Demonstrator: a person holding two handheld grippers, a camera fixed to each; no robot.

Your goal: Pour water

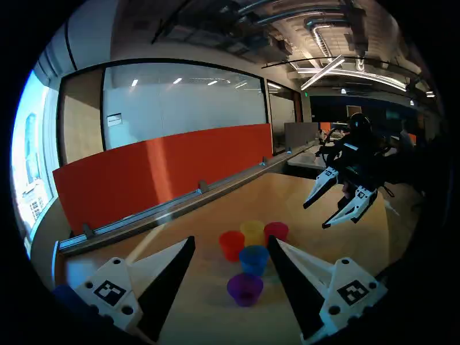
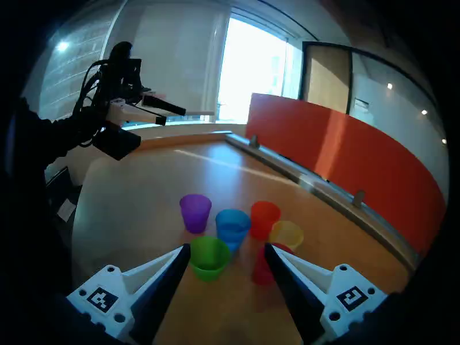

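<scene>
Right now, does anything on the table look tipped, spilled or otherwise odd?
Nothing stands out. The purple cup, blue cup, orange cup, yellow cup, green cup and red cup stand upright, clustered on the wooden table, which looks dry. The left gripper and right gripper are open, holding nothing.

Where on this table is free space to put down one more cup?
Bare table lies beyond the purple cup, toward the left gripper, and between the orange cup and the rail. Around the blue cup the cups crowd together.
</scene>
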